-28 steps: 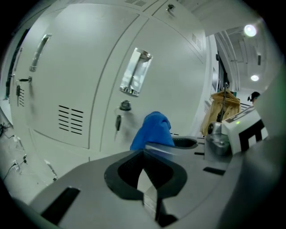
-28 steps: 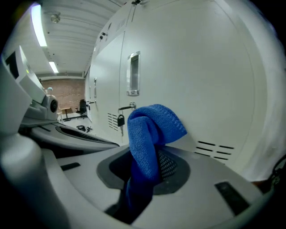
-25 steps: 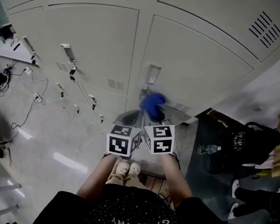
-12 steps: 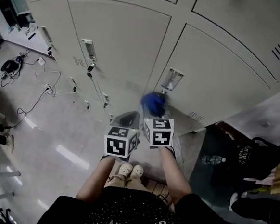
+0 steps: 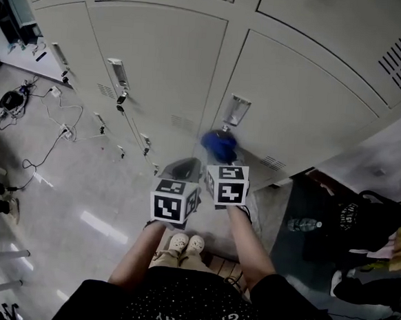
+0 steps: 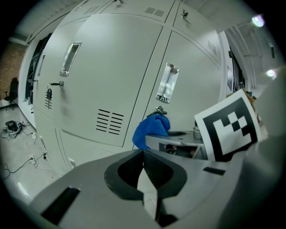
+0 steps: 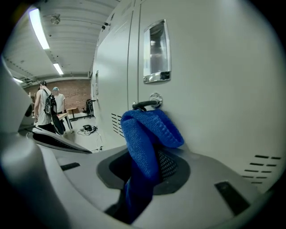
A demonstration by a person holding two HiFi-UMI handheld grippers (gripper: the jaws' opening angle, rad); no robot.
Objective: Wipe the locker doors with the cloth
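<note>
the right gripper (image 7: 147, 172) has its jaws clamped on a blue cloth (image 7: 149, 129). the cloth is bunched between the jaws, and a folded lobe stands up above them. that lobe sits directly in front of a small metal latch (image 7: 154, 100) on the right locker door (image 5: 309, 102). contact between cloth and door cannot be confirmed from any view. a recessed chrome handle (image 7: 156, 49) is mounted on the same door, above the latch.

the left gripper (image 6: 144, 165) has its jaws pressed together with nothing between them. it is held just beside the right gripper, on its left, and points at the lower part of the lockers. in the head view both marker cubes sit side by side above the person's shoes (image 5: 185, 243).

the left locker door (image 5: 159, 70) carries its own handle (image 5: 117, 73) and a louvred vent (image 6: 109, 121) low on the panel. cables (image 5: 50, 134) lie on the floor (image 5: 80, 195) at the left. dark bags (image 5: 362, 217) lie on the floor at the right. two people (image 7: 47, 109) stand far back in the room, visible in the right gripper view.
</note>
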